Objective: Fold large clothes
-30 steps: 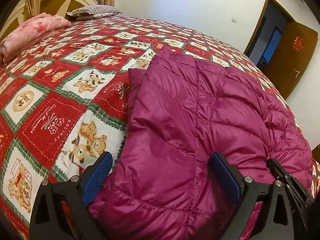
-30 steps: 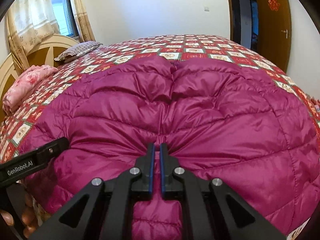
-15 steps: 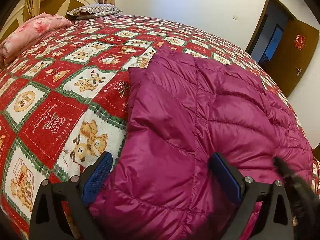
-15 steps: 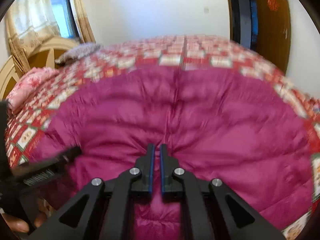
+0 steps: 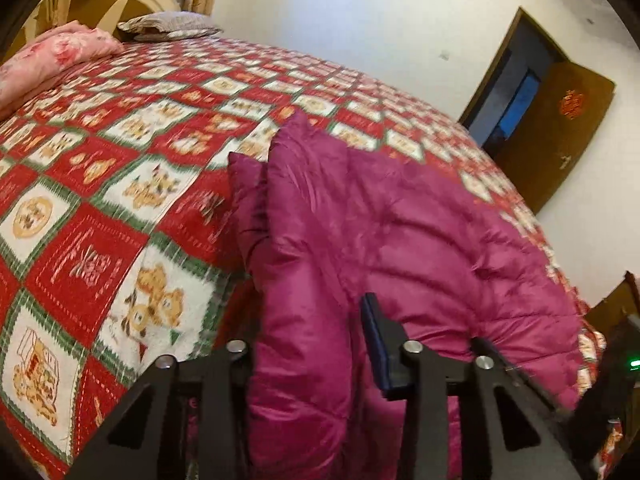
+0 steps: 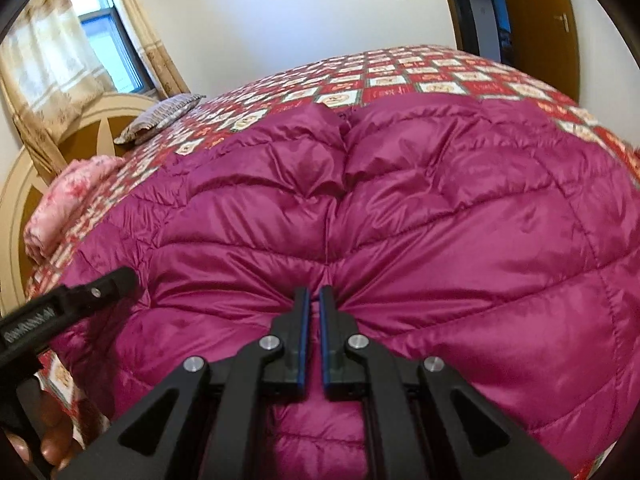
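A large magenta quilted down jacket lies spread on the bed; it fills the right wrist view. My left gripper has its jaws closed in on a thick fold of the jacket's near left edge; the left finger is hidden behind the fabric. My right gripper is shut on a pinch of the jacket's near hem, with creases radiating from the fingertips. The left gripper also shows at the left edge of the right wrist view.
The bed carries a red, white and green Christmas-patterned cover. A pink folded blanket and a striped pillow lie by the headboard. An open brown door stands at the far right.
My left gripper's jaws have closed from wide open onto a fold of the jacket's left edge and lifted it. My right gripper stays shut on the hem and has tilted.
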Demonstrator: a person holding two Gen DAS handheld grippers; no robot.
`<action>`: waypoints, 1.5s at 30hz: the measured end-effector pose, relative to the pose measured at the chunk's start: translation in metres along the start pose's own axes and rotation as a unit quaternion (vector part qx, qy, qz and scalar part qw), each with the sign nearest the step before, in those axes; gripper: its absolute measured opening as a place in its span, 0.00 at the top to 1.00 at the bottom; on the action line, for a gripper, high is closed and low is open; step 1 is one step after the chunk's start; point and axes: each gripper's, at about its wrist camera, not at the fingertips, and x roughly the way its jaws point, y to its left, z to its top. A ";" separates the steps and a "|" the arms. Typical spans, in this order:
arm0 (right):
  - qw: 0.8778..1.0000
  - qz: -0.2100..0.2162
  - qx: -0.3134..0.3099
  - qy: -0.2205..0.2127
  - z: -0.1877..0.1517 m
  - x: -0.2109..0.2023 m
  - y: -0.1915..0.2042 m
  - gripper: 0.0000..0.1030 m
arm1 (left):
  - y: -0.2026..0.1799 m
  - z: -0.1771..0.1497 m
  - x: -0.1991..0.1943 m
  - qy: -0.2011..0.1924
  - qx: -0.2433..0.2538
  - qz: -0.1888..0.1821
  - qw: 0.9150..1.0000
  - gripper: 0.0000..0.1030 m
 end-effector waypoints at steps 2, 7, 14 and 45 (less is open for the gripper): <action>1.000 0.004 0.003 0.000 -0.001 -0.001 -0.001 0.95 | -0.008 0.004 -0.006 -0.009 0.008 -0.010 1.000 0.65; 1.000 0.011 0.007 0.002 -0.002 -0.001 -0.003 0.95 | -0.025 0.007 -0.012 -0.019 0.035 -0.017 0.999 0.72; 0.998 0.046 0.052 0.009 -0.001 -0.001 -0.018 0.97 | -0.053 0.009 -0.024 -0.041 0.083 -0.036 0.995 0.78; 0.996 0.058 0.064 0.005 -0.011 -0.044 -0.067 1.00 | -0.106 0.008 -0.021 -0.041 0.144 -0.079 0.986 0.97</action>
